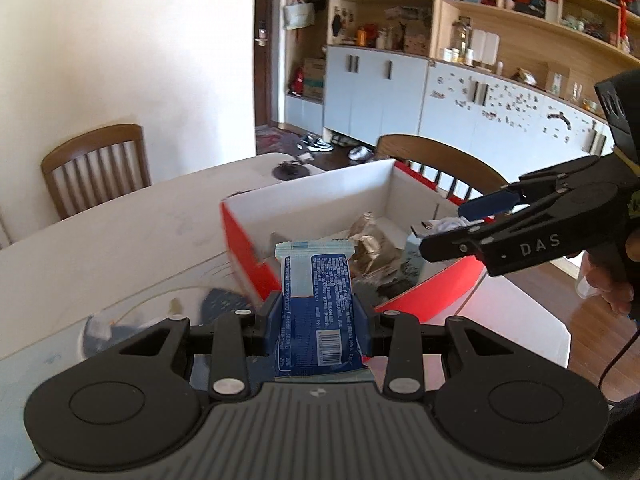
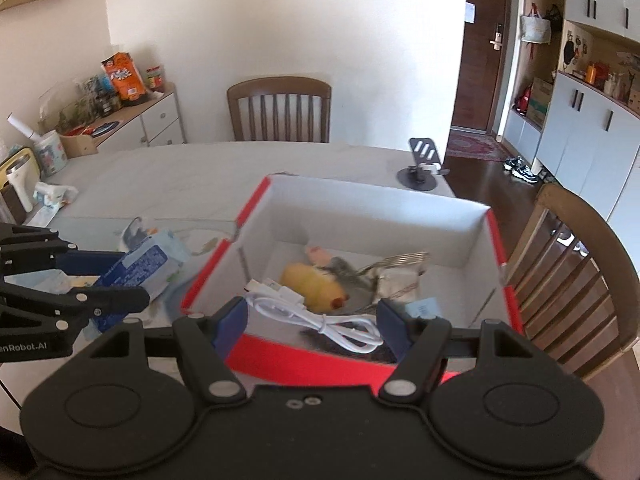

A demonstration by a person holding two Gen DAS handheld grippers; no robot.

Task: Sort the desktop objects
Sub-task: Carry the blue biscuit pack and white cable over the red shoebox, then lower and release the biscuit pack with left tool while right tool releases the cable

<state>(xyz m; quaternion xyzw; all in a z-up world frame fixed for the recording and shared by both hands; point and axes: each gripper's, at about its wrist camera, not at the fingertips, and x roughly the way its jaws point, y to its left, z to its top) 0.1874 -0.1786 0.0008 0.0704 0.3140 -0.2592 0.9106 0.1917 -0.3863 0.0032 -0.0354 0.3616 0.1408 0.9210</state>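
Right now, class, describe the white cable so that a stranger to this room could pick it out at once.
Find the red-sided cardboard box with white inner walls on the pale table. Inside it, at the near edge between the open fingers of the right gripper, lies the white cable. It is the only coiled cord there, glossy white with a plug end, beside a yellow toy and crumpled silver wrappers.

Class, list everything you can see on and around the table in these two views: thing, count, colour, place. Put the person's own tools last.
Box: one, red outside, white inside, on table.
Cable: one, white, coiled in box.
Toy: one, yellow, in box.
Foil packet: one, silver, in box.
Phone stand: one, dark, far table edge.
Table: one, pale.
Chairs: two shown, brown wood, beside table.
Snack packet: one, blue, in left claw.
Left claw: shut on snack packet.
Right claw: open, over box.
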